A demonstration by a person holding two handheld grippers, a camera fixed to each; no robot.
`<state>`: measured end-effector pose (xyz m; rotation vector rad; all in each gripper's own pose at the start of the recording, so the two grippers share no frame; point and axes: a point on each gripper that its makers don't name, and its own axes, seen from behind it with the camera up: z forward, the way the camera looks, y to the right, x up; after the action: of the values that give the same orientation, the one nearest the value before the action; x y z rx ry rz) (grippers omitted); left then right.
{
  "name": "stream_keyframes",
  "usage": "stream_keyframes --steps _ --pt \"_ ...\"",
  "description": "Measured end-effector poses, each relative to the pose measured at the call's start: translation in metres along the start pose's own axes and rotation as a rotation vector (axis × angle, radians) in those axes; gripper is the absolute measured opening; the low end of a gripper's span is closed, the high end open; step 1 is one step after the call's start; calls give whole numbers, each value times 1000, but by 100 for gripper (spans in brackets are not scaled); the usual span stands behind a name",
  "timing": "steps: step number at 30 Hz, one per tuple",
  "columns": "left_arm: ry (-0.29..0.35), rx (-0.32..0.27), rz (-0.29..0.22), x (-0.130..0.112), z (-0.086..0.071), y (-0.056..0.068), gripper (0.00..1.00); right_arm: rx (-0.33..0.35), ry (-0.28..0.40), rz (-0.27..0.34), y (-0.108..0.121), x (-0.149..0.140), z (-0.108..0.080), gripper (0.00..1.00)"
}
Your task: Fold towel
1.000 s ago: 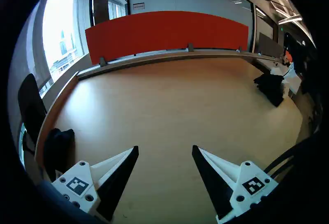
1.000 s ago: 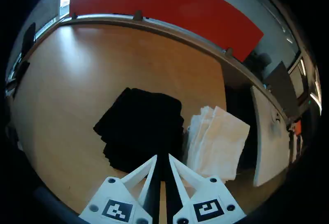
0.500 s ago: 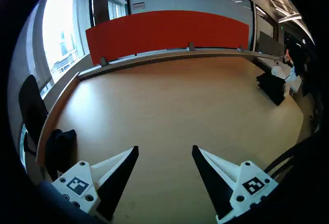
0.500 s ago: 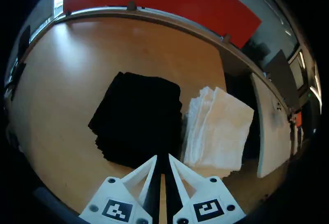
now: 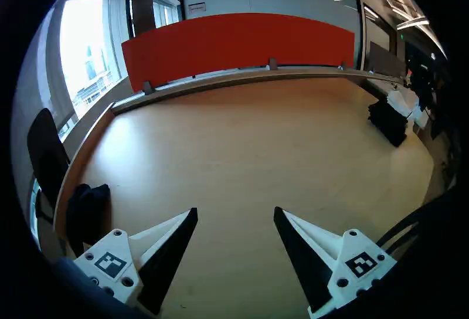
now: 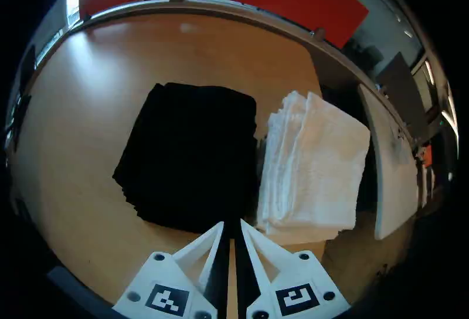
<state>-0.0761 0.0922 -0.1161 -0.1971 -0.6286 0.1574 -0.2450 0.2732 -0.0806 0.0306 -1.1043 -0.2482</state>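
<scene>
Closer now, the right gripper, fingers pressed together and empty, faces a stack of black folded towels just beside a white folded towel stack on the wooden tabletop. Soft, limp cloth, I judge: pinch one top corner. The left gripper has its fingers spread.

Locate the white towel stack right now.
In the right gripper view, the white towel stack lies right of centre on the wooden table, beside the black towel stack, just beyond the right gripper.
</scene>
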Motion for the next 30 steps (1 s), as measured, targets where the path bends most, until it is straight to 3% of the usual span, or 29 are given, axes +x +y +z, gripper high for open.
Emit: stream_keyframes --steps 22,30 --pt "-8 7 3 0 1 3 97 -12 -43 18 4 -11 21 5" --pt "-9 5 2 1 3 4 97 -18 -36 25 4 -13 20 13"
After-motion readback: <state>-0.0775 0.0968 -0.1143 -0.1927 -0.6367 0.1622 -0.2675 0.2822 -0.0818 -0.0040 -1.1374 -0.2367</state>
